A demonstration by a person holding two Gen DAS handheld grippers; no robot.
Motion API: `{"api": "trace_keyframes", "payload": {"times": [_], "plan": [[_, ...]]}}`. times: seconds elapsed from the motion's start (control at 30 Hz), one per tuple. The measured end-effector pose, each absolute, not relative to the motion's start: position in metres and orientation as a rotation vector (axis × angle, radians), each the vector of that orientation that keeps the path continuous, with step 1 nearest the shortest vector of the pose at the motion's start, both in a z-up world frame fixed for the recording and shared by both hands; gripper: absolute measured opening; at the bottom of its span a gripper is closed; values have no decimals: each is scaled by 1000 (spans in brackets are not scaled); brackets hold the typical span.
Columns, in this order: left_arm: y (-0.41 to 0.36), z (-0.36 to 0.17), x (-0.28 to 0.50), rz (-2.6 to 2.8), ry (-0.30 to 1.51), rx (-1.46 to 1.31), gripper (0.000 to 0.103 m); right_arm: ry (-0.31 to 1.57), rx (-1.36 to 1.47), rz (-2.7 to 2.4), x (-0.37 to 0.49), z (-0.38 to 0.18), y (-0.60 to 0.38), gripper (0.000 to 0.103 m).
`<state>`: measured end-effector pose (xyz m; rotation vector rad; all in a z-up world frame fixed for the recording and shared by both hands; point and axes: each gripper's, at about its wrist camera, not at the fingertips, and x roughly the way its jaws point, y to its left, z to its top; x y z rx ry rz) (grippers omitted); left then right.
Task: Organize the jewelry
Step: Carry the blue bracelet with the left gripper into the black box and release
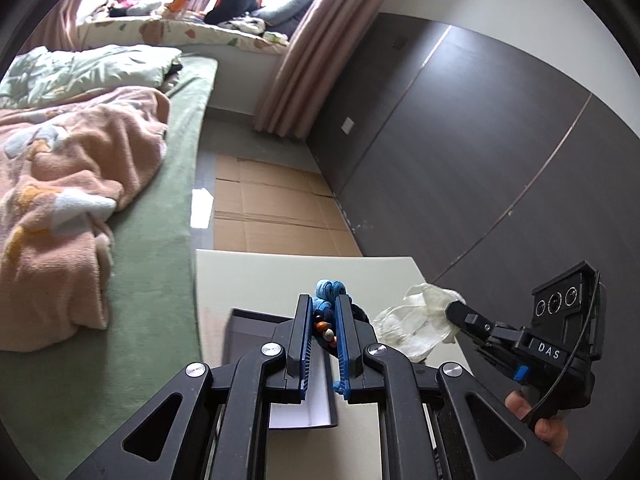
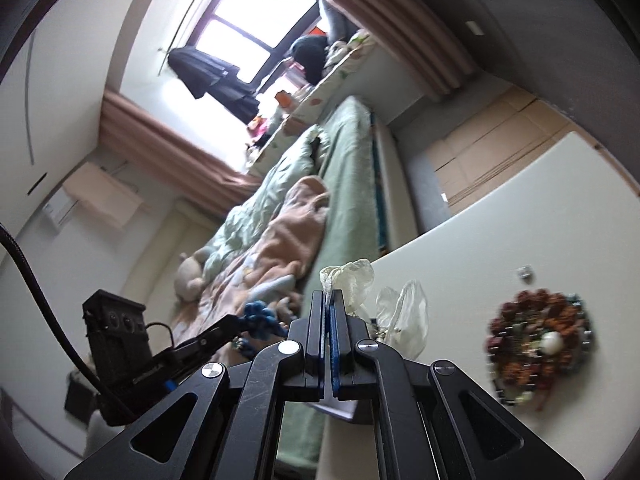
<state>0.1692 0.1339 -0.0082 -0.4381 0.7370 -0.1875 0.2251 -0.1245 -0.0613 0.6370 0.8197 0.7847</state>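
Observation:
My left gripper (image 1: 323, 300) is shut on a beaded piece of jewelry with a blue cord knot (image 1: 329, 290) and brown and white beads (image 1: 325, 328), held above the white table (image 1: 256, 280). My right gripper (image 2: 331, 294) is shut on a thin clear plastic bag (image 2: 352, 276); the bag also shows in the left wrist view (image 1: 416, 320) at the right gripper's tip. The blue knot shows in the right wrist view (image 2: 260, 318) in the left gripper. A coil of dark red and brown bead bracelets (image 2: 540, 340) lies on the table at the right.
A dark box with a white inside (image 1: 304, 404) sits under the left gripper. A small silver piece (image 2: 525, 272) lies on the table past the bracelets. A bed with green sheet (image 1: 160, 240) and pink blanket lies left of the table. A dark wall panel (image 1: 480, 140) stands on the right.

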Motion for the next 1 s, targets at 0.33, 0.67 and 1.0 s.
{"api": "trace_keyframes", "payload": {"times": [0.33,0.67,1.0], "plan": [[163,-14,159,-145,730,-471,12,927,552,884,223,-78,-53,4],[155,-18,164,-176,763,-458,12,940,547,755,226,-85,-82,80],[132,-36,181,-228,892,-431,16,897,539,658,222,-73,-124,80]]}}
